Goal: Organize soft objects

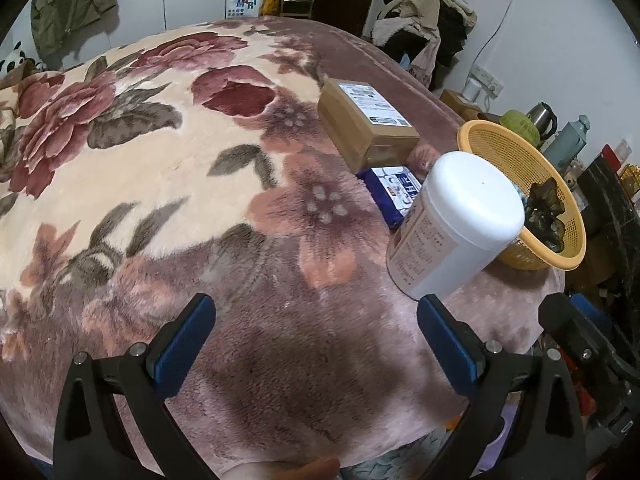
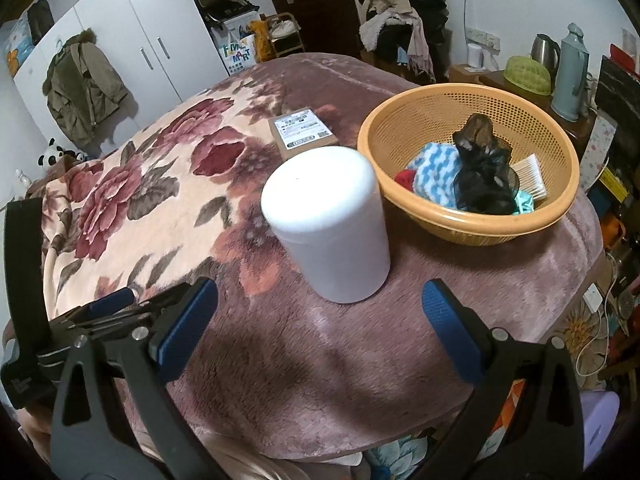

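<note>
An orange plastic basket (image 2: 400, 128) stands on the floral blanket and holds a black mesh cloth (image 2: 484, 168), a blue-and-white striped cloth (image 2: 436, 172), a red item, a teal item and cotton swabs (image 2: 530, 178). The basket also shows at the right of the left wrist view (image 1: 516, 152). A blue-and-white soft pack (image 1: 394, 194) lies on the blanket behind a white canister (image 1: 452, 220), which also shows in the right wrist view (image 2: 328, 220). My left gripper (image 1: 316, 336) is open and empty over the blanket. My right gripper (image 2: 320, 320) is open and empty, just in front of the canister.
A cardboard box (image 1: 366, 120) with a label lies beyond the pack. The floral blanket (image 1: 160, 180) covers the whole surface. A clothes pile (image 2: 404, 12), kettle (image 2: 546, 50) and thermos (image 2: 572, 72) stand past the right edge. A wardrobe with a hung coat (image 2: 80, 88) is at the left.
</note>
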Available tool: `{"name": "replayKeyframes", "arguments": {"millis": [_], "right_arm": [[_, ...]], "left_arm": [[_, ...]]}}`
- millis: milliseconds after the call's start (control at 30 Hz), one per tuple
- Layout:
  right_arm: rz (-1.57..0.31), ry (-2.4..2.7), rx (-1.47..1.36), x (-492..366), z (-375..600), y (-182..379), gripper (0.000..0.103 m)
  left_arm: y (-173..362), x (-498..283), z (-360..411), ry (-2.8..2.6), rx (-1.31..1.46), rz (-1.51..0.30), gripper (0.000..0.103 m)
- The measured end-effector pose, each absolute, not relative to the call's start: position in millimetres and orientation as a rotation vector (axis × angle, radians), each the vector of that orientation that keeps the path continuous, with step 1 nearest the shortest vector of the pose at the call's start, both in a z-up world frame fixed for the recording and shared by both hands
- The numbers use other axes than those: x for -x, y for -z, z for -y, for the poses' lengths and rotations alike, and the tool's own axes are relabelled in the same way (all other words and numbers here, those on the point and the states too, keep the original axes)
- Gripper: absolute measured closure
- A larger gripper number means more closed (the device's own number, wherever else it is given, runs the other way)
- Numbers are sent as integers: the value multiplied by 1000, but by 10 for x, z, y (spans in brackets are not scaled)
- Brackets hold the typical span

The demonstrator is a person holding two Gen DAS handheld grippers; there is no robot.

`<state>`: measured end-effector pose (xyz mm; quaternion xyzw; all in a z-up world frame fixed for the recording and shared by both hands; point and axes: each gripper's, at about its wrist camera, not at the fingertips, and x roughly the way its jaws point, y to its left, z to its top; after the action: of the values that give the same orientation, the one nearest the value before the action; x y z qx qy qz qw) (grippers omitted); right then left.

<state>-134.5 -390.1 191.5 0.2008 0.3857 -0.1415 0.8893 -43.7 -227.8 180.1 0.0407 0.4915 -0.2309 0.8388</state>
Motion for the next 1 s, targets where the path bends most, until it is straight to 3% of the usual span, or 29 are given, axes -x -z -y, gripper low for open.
{"name": "replayKeyframes", "arguments": {"millis": [1000], "right_arm": [[-842, 244, -363, 1167, 3313, -1731, 0]], "left_arm": [[-1531, 347, 1648, 457, -32, -1070, 4]]}}
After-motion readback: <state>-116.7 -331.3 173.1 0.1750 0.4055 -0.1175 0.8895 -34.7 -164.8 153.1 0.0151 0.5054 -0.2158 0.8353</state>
